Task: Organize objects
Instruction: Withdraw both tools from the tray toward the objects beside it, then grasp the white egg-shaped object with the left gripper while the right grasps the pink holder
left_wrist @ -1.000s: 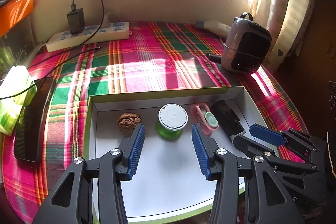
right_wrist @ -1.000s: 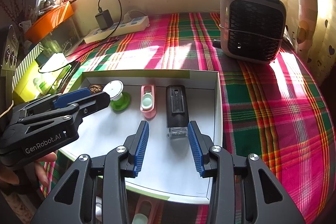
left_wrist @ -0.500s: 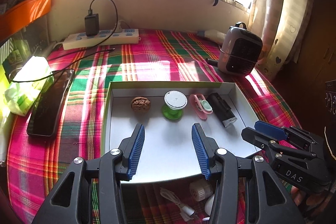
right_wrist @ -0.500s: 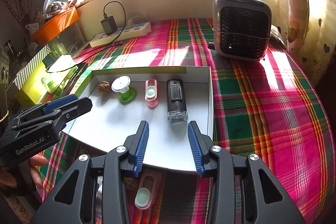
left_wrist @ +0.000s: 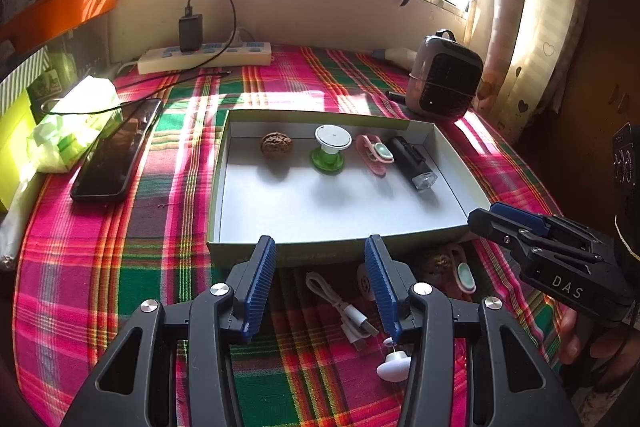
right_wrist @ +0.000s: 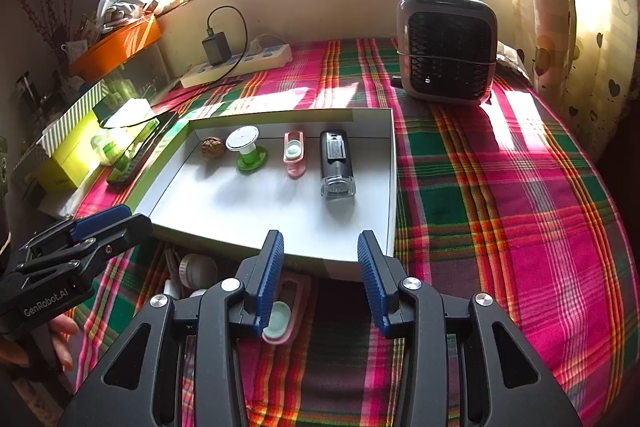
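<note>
Both grippers, left [left_wrist: 320, 279] and right [right_wrist: 320, 275], are held open and empty at the near rim of the box [left_wrist: 452, 167], where four objects are lined along its far wall, with bare floor left nearer.

Just behind the right claw [right_wrist: 320, 277], its left finger [right_wrist: 269, 283] is covering part of a pink case [right_wrist: 289, 311]. Beside the left claw [left_wrist: 320, 281], the tray's near wall [left_wrist: 320, 254] is shading a dark lump [left_wrist: 438, 263], too dim to identify. Both claws' handles are running off the lower edge.
</note>
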